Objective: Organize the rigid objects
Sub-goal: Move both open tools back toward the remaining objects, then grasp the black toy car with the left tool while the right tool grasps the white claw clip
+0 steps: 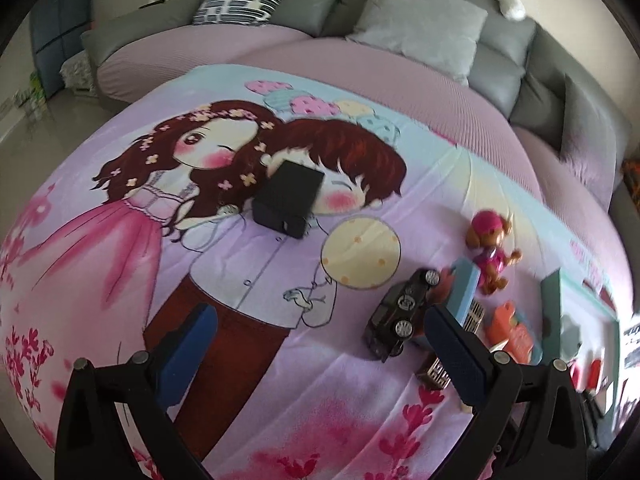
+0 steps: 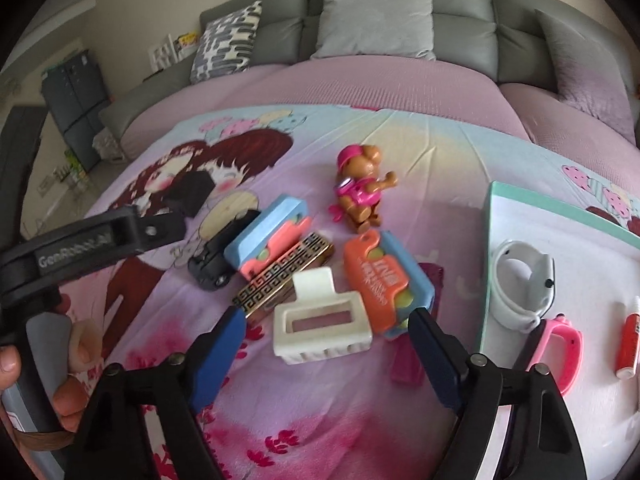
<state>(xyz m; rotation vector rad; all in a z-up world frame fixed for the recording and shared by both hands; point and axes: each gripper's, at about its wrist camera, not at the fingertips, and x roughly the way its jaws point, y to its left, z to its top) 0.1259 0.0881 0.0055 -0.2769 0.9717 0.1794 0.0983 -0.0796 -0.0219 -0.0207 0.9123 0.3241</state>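
Note:
In the right wrist view my right gripper [image 2: 326, 344] is open low over the bed. A white hair claw clip [image 2: 320, 320] lies between its blue pads [image 2: 218, 360], with a gap on each side. Just beyond the clip are a gold-patterned harmonica [image 2: 284, 276], a blue and pink block [image 2: 268, 236], an orange and blue toy [image 2: 388, 284], a black toy car [image 2: 216, 256] and a pink dog figure [image 2: 360, 188]. My left gripper [image 1: 320, 340] stands open and empty, with the black toy car [image 1: 400, 312] just ahead of its right finger [image 1: 456, 352].
A green-rimmed white tray [image 2: 488, 240] at the right holds a white band [image 2: 520, 284], a pink band [image 2: 560, 344] and a red tube [image 2: 630, 344]. A black box [image 1: 288, 200] sits mid-bed. A person's hand [image 2: 64, 396] holds the left tool's handle [image 2: 80, 256]. Grey cushions line the far edge.

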